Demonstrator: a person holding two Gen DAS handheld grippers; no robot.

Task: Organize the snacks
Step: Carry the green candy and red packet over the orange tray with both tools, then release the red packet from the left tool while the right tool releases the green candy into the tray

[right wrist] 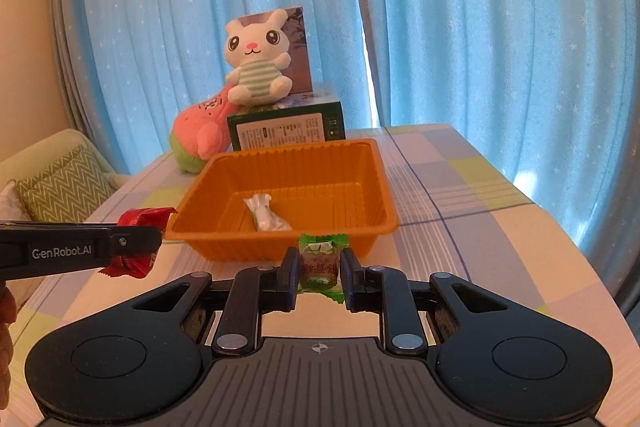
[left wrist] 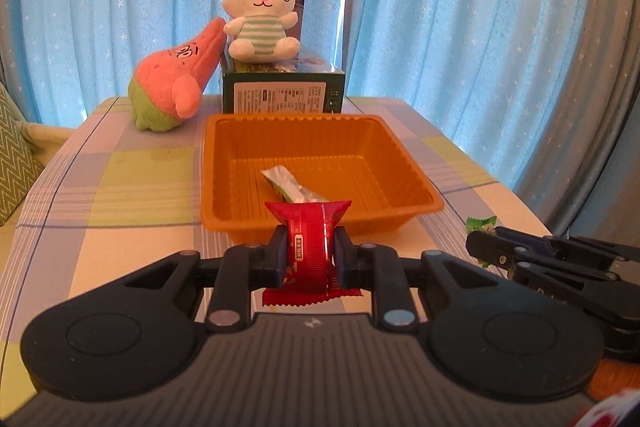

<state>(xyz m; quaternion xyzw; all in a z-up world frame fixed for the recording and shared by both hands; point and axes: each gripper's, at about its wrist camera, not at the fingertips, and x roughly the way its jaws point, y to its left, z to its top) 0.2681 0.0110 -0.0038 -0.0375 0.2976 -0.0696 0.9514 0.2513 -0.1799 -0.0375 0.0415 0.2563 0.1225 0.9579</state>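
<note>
An orange plastic tray sits mid-table with one pale wrapped snack lying inside. My left gripper is shut on a red snack packet, held just short of the tray's near rim. The right wrist view shows that packet from the side, to the left of the tray. My right gripper is shut on a green wrapped candy, also just before the near rim. In the left wrist view the right gripper enters from the right with the green candy showing at its tip.
Behind the tray stands a dark green box with a white bunny plush on top. A pink and green plush leans against it. Blue curtains hang behind; a cushioned seat is at left.
</note>
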